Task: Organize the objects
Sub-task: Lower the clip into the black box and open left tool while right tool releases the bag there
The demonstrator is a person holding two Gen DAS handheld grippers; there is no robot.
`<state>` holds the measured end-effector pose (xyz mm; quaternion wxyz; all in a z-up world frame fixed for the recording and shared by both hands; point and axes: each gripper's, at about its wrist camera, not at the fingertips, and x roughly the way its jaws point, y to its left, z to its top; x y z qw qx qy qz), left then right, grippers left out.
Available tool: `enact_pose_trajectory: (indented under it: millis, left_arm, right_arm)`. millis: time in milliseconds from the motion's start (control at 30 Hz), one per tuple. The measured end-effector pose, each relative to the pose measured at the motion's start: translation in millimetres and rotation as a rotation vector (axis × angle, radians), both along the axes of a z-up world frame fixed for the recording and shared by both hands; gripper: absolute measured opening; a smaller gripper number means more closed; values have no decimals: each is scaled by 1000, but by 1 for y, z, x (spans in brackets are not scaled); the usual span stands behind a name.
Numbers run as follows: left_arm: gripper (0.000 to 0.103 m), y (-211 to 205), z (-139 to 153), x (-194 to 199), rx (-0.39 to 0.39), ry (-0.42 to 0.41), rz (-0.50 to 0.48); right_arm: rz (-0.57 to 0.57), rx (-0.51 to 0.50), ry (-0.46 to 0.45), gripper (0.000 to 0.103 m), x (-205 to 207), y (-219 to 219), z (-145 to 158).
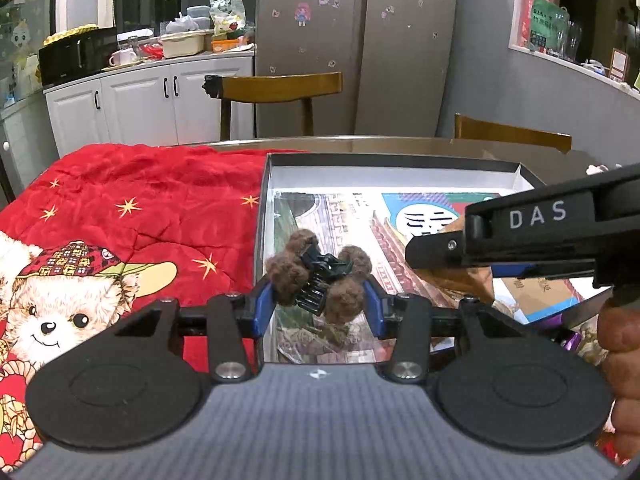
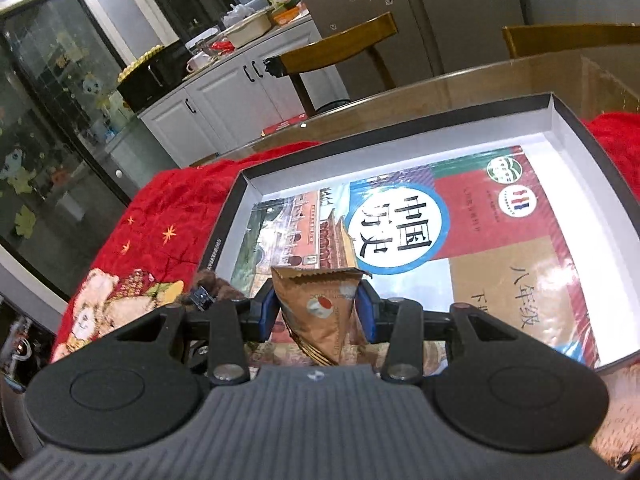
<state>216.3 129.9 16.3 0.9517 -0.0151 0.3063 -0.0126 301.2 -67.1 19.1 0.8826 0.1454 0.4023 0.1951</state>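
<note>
Both wrist cameras look forward and downward, close over the open box (image 1: 400, 168) (image 2: 400, 136). The left views from its near-left corner, the right nearer its middle. Both share the box, the book (image 1: 360, 216) (image 2: 480, 240) inside and the kitchen beyond.

Glass-topped table (image 1: 360, 145) under red blanket (image 1: 140, 200) and open box (image 1: 400, 160).

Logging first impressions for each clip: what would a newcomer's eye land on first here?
Probably the left gripper clamped on a fuzzy brown hair claw over the near left corner of a shallow open box. Beside it, the right gripper pinches a brown snack packet above the colourful textbook lying in the box. A red bear-print blanket covers the table around it.
</note>
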Motion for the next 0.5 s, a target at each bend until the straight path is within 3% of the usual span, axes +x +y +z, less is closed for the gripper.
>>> enact_pose_trajectory:
  millis: [233,500]
  left_arm:
    - [52,-8,-2,-3,53,-1,2]
    - [52,-8,-3,-4,50,-3,0]
  right_arm:
    - [1,7,20,45,3,-2,-3]
    - [3,13,33,45,4,-3,-5]
